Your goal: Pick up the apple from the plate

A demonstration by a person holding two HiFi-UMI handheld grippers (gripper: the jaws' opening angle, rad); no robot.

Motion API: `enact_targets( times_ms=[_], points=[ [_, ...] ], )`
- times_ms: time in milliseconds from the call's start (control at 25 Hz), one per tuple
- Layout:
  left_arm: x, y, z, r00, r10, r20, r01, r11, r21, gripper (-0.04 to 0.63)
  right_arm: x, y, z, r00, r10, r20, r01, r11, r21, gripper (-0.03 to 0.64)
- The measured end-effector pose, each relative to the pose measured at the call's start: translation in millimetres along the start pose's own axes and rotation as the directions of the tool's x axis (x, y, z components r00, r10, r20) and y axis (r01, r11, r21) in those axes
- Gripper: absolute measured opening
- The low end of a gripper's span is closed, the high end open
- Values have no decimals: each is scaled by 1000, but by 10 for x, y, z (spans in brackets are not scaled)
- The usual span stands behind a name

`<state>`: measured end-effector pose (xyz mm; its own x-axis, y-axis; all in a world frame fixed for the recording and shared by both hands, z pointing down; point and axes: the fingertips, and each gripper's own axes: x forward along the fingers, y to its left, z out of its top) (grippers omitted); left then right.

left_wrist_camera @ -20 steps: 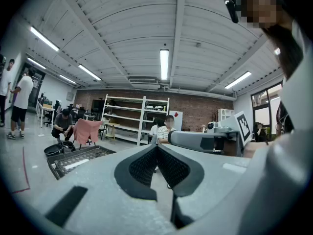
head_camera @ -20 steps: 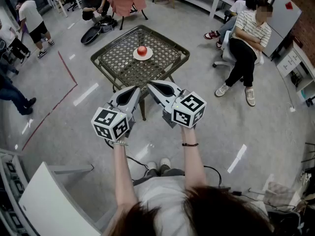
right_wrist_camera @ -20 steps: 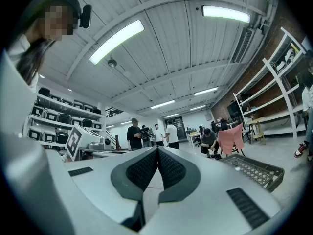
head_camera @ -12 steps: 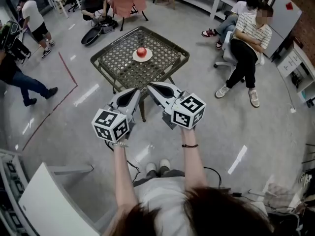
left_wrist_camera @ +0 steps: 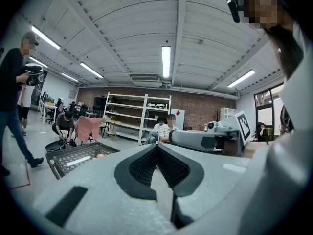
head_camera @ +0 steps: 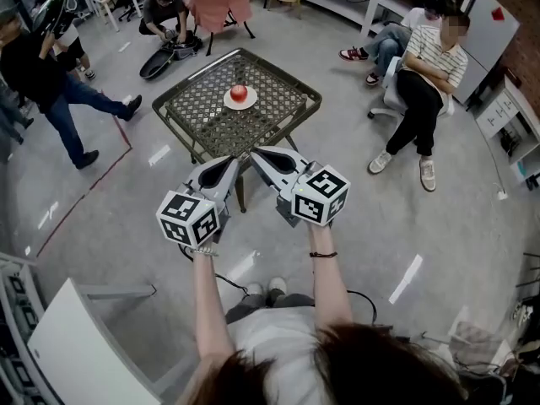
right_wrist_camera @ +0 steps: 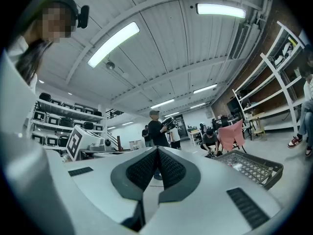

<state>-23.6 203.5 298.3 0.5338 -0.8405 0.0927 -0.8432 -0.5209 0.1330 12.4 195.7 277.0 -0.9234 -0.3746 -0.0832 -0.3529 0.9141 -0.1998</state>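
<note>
**Ana:** Red apple (head_camera: 239, 93), then. Where was it, measured from the fingers?

**Ben:** Well ahead of both sets of fingertips. It sat in the middle of the white plate (head_camera: 226, 102) on the metal mesh table (head_camera: 192, 99). Nothing touched it, and the near edge of the table lay between the fingertips and the plate.

**Ana:** And the left gripper (head_camera: 234, 156)?

**Ben:** Its jaws were pressed together. In the left gripper view the dark ribbed pads (left_wrist_camera: 145, 166) met along one seam, with nothing caught between them. The apple showed only as a small reddish spot on the table, off to the left of the closed tips and far beyond them.

**Ana:** The right gripper (head_camera: 255, 151)?

**Ben:** The same. The right gripper view showed its pads (right_wrist_camera: 144, 168) shut on each other and empty. The table stood off to the right of those tips, again well apart. Both grippers were held level, side by side, with their tips near each other and pointing toward the table.

**Ana:** So how much of the job was done?

**Ben:** By my reading, none of it. The apple was on its plate, untouched. The whole approach was left: bring one gripper up over the table, spread its fingers either side of the apple, close on it, and lift it clear of the plate.
</note>
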Motion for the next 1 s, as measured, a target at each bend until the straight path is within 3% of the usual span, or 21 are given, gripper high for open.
enact_targets(
  times_ms=[600, 1000],
  points=[
    [77, 129, -186, 998, 44, -36, -45, 999, -20, 11, 104, -190, -127, 1000, 19, -6, -19, 999, 43, 9],
    [493, 583, -117, 999, -8, -44, 8, 1000, -13, 11, 476, -644, -105, 1000, -17, 0, 17, 999, 49, 9]
  ],
)
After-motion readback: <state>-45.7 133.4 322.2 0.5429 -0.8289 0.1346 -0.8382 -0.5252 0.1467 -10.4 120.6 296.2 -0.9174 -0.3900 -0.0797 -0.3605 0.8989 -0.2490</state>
